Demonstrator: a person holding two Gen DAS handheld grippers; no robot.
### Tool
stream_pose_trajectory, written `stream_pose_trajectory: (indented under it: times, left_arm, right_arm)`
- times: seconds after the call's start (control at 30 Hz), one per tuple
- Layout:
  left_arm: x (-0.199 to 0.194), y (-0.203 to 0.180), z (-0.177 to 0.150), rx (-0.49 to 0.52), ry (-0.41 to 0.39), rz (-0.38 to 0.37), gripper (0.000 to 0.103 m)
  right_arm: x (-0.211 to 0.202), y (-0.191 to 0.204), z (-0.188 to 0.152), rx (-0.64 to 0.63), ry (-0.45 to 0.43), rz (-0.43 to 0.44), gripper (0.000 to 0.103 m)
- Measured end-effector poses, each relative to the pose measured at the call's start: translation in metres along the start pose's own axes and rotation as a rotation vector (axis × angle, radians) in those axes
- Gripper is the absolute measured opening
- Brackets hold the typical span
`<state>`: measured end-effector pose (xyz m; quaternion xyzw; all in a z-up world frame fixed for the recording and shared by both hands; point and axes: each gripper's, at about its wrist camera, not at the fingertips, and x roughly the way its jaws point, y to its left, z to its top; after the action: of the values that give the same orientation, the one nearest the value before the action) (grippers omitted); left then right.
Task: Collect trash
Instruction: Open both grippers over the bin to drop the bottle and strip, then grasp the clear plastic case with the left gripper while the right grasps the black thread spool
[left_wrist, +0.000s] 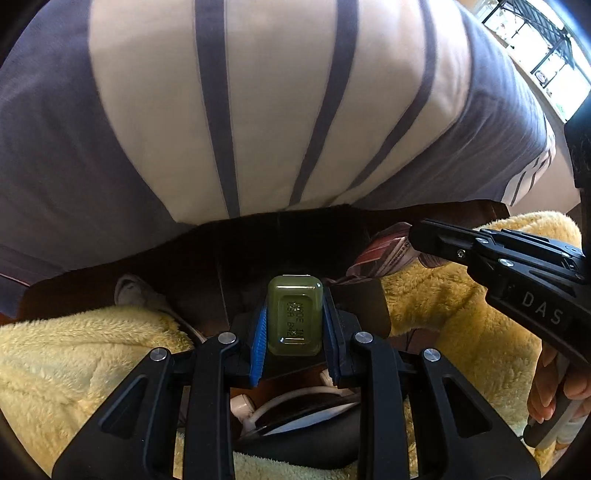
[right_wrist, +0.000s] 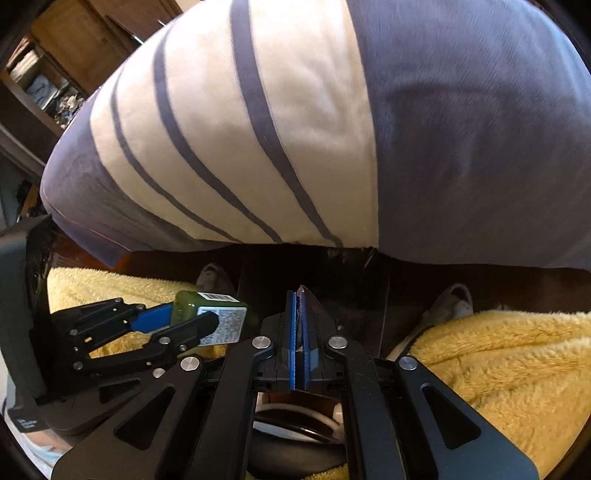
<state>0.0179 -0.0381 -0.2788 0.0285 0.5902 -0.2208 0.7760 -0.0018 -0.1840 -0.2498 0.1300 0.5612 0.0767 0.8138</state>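
My left gripper (left_wrist: 294, 325) is shut on a small green bottle (left_wrist: 294, 319), base toward the camera; the bottle also shows in the right wrist view (right_wrist: 212, 314), held by the left gripper (right_wrist: 192, 321). My right gripper (right_wrist: 300, 325) is shut on a thin, dark crinkled wrapper (right_wrist: 303, 306). In the left wrist view the right gripper (left_wrist: 424, 240) enters from the right, holding the striped wrapper (left_wrist: 384, 254).
A large grey and cream striped cushion (left_wrist: 258, 110) fills the upper view. The person's legs in yellow fleece (right_wrist: 498, 362) flank both grippers. Dark floor (right_wrist: 369, 288) and feet in slippers (right_wrist: 450, 306) lie below. Wooden shelves (right_wrist: 44, 74) stand at far left.
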Motion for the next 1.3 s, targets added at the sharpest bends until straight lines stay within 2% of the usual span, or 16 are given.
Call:
stream_pose_trajectory:
  times: [0.17,0.23,0.3,0.33,0.43,0.6,0.67,0.7,0.77,0.87,1.07,1.3]
  left_arm:
    - [0.006,-0.001,0.005,0.001,0.018,-0.002,0.028]
    - [0.009,0.000,0.003,-0.002,0.015,-0.003,0.034]
    - [0.008,0.002,0.003,-0.001,0.010,-0.002,0.045]
    - [0.007,0.001,0.003,0.001,0.006,0.000,0.046]
    - [0.004,0.000,0.002,0.002,-0.004,0.007,0.051]
    - [-0.016,0.000,0.001,0.005,-0.054,0.056,0.067]
    - [-0.026,0.000,0.002,0.009,-0.078,0.073,0.073]
    - [-0.032,0.000,0.004,0.011,-0.093,0.081,0.079]
    - [-0.046,-0.001,0.007,0.015,-0.126,0.096,0.083]
    - [-0.068,-0.004,0.014,0.026,-0.180,0.116,0.088]
    - [-0.113,-0.003,0.041,0.047,-0.291,0.141,0.090]
    - [-0.137,0.006,0.081,0.048,-0.365,0.203,0.090]
  right_arm:
    - [0.001,-0.005,0.009,0.019,0.007,-0.001,0.008]
    - [0.003,-0.008,0.010,0.028,0.010,0.003,0.008]
    - [0.006,-0.012,0.013,0.036,0.012,0.000,0.008]
    - [0.007,-0.013,0.013,0.040,0.012,0.002,0.014]
    - [0.001,-0.017,0.014,0.062,-0.006,0.014,0.053]
    - [-0.015,-0.020,0.018,0.065,-0.053,-0.002,0.063]
    - [-0.030,-0.017,0.020,0.051,-0.091,-0.021,0.078]
    - [-0.036,-0.018,0.021,0.044,-0.113,-0.032,0.082]
    - [-0.056,-0.016,0.025,0.032,-0.179,-0.069,0.095]
    - [-0.083,-0.016,0.033,0.022,-0.262,-0.106,0.099]
    - [-0.122,-0.015,0.062,-0.001,-0.385,-0.126,0.099]
    - [-0.132,-0.010,0.108,-0.032,-0.439,-0.143,0.099]
